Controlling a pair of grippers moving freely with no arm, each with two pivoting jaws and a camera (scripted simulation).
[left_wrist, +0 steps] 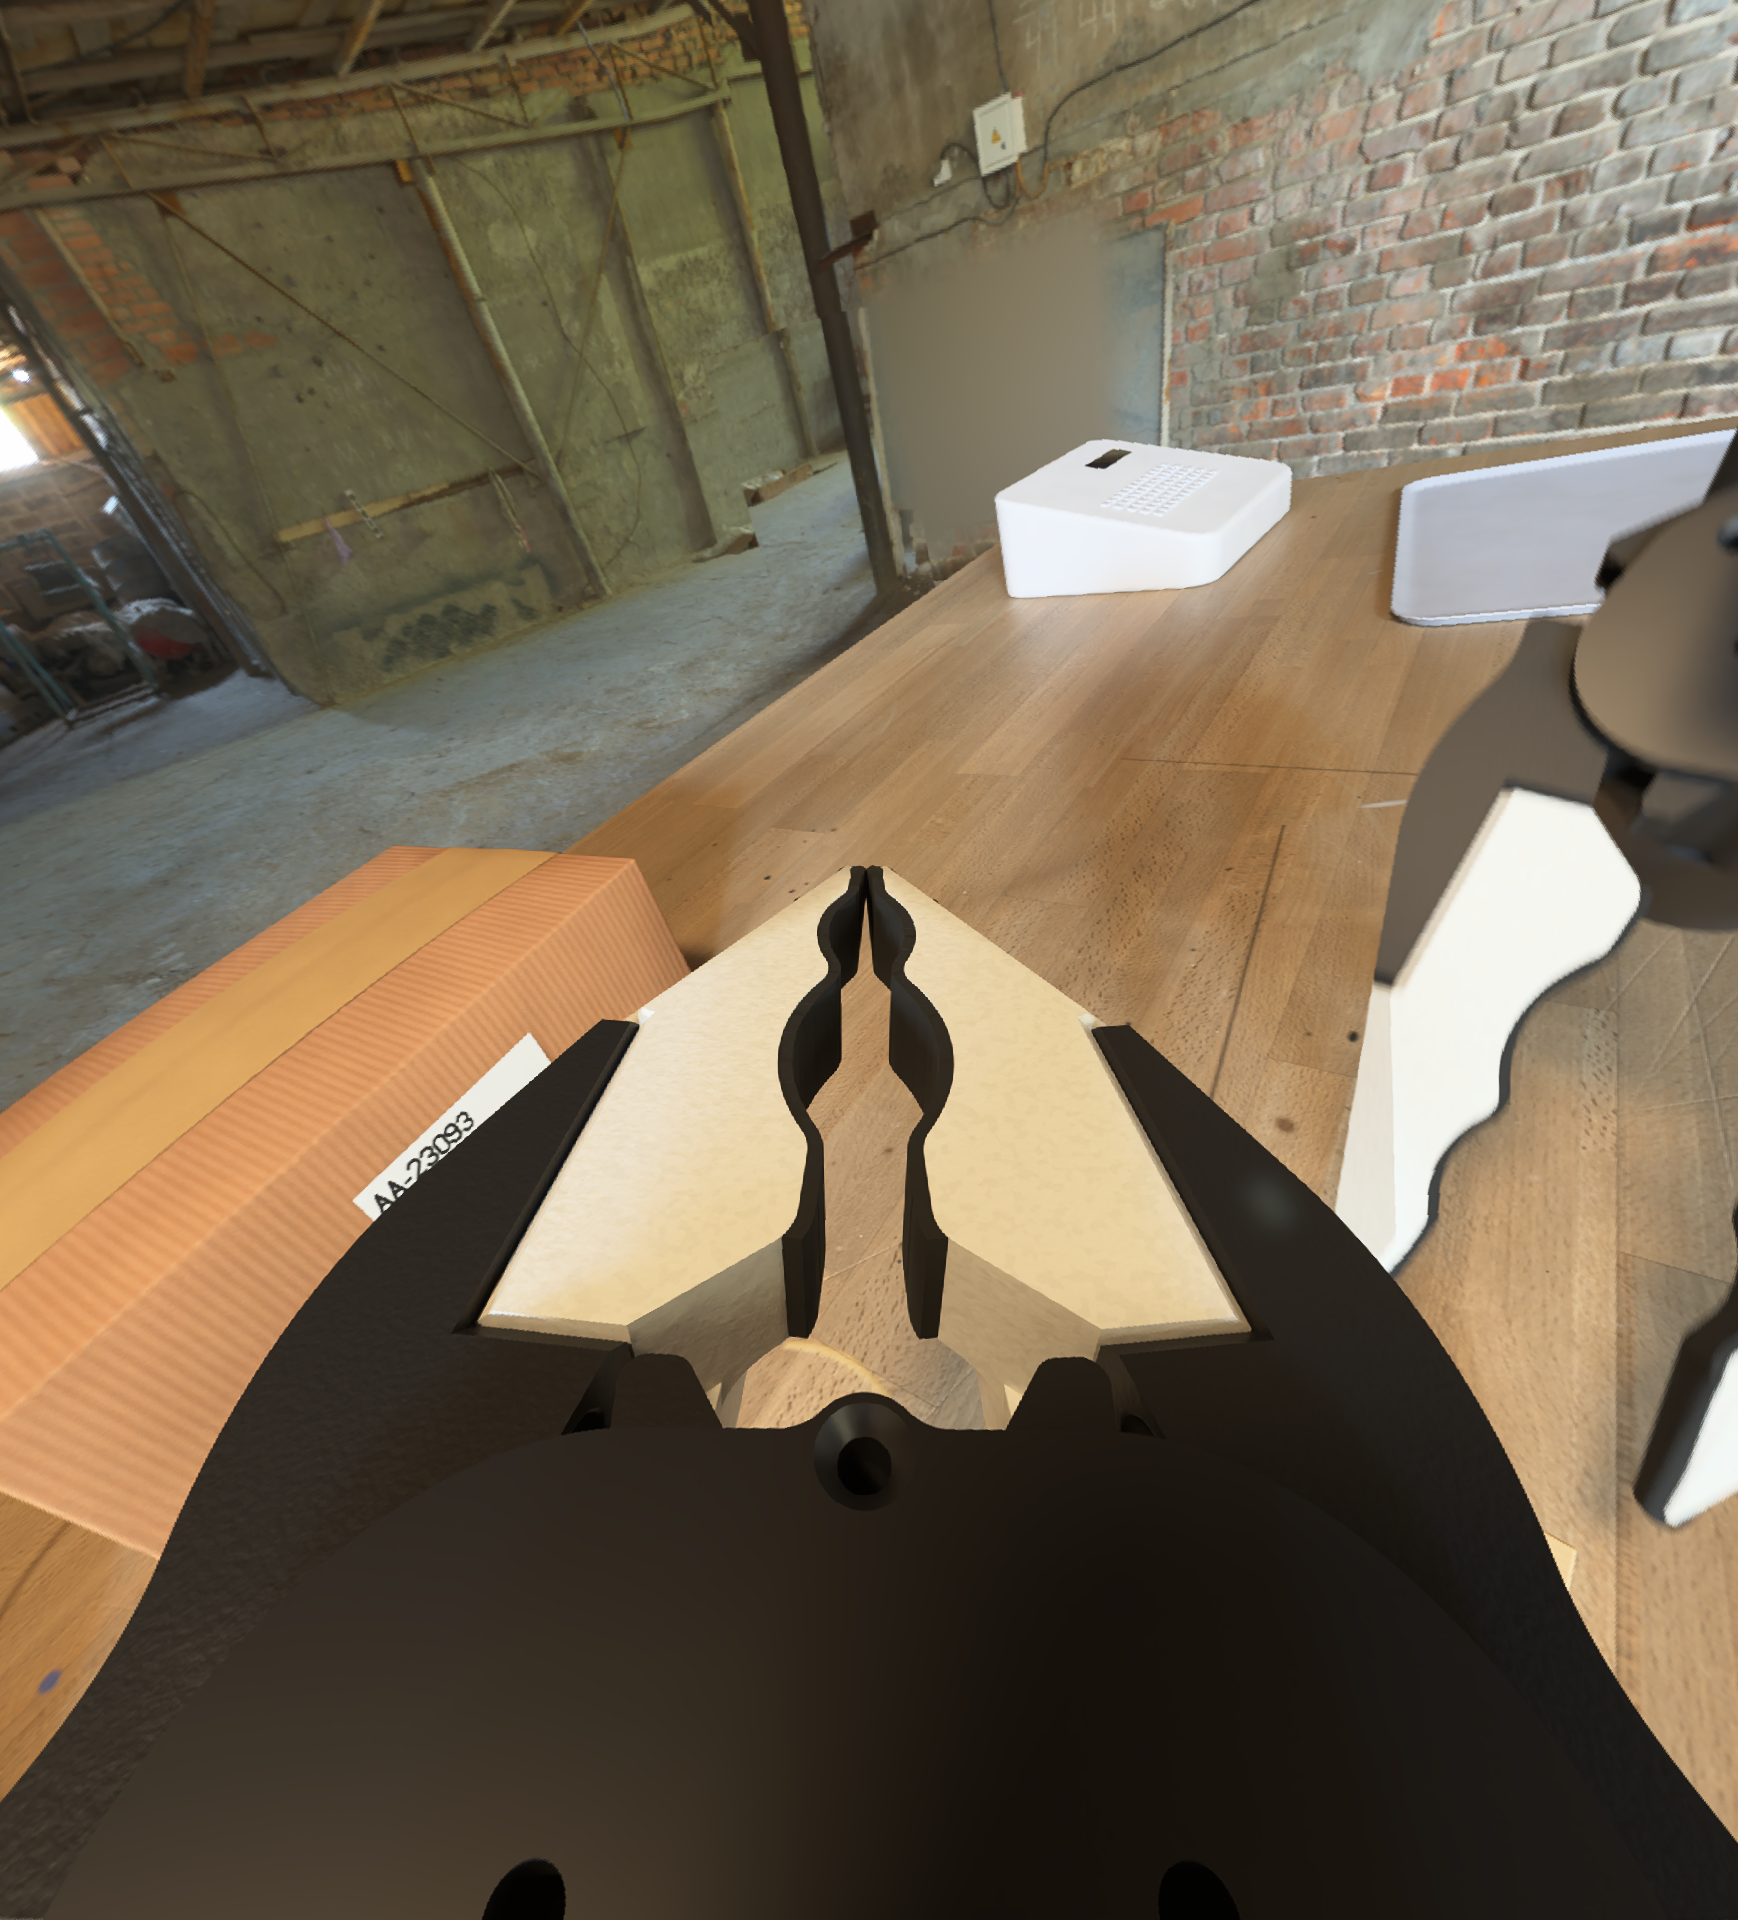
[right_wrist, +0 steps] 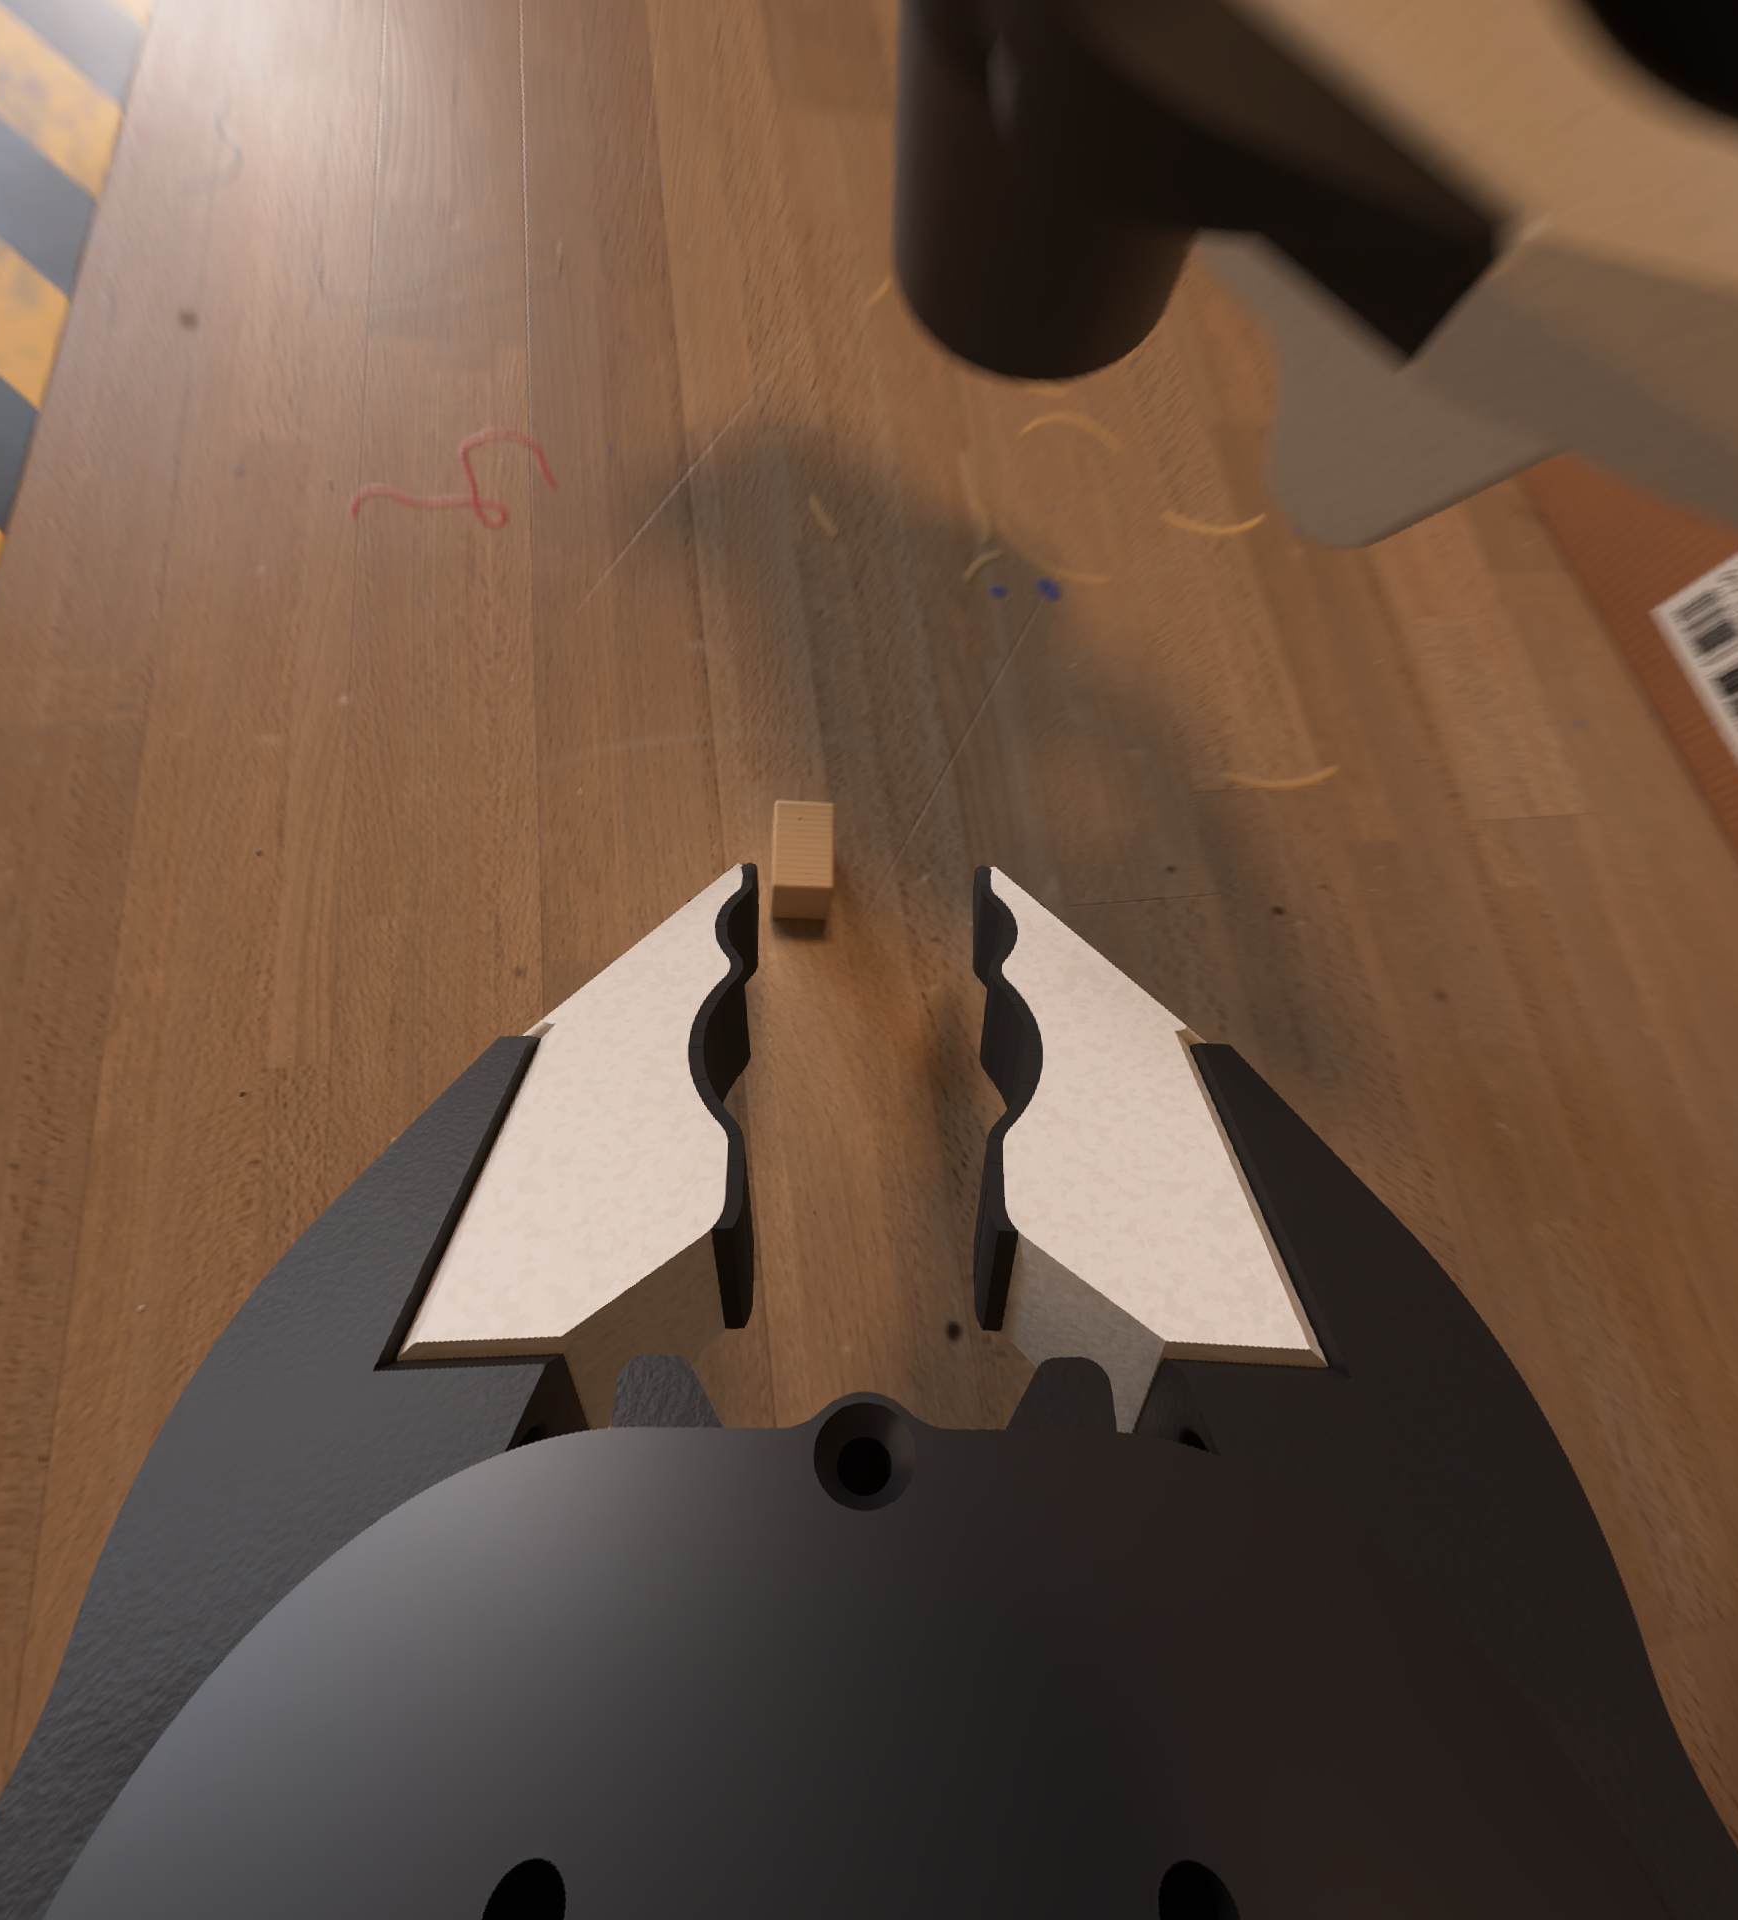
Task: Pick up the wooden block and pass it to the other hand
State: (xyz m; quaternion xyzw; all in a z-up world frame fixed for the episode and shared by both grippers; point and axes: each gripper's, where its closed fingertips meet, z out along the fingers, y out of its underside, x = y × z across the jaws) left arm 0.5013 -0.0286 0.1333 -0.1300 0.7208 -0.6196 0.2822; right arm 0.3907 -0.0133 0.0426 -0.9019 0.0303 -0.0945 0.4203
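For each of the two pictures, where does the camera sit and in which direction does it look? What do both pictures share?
Left wrist view: sits on the left gripper, its fingertips closed together; it looks level along the wooden table toward a cardboard box, a white device and a brick wall.
Right wrist view: sits on the right gripper, fingers apart; it looks steeply down at the wooden block lying on the table just beyond the fingertips.
Shared: the table, the box, and each view shows the other gripper at its right edge.
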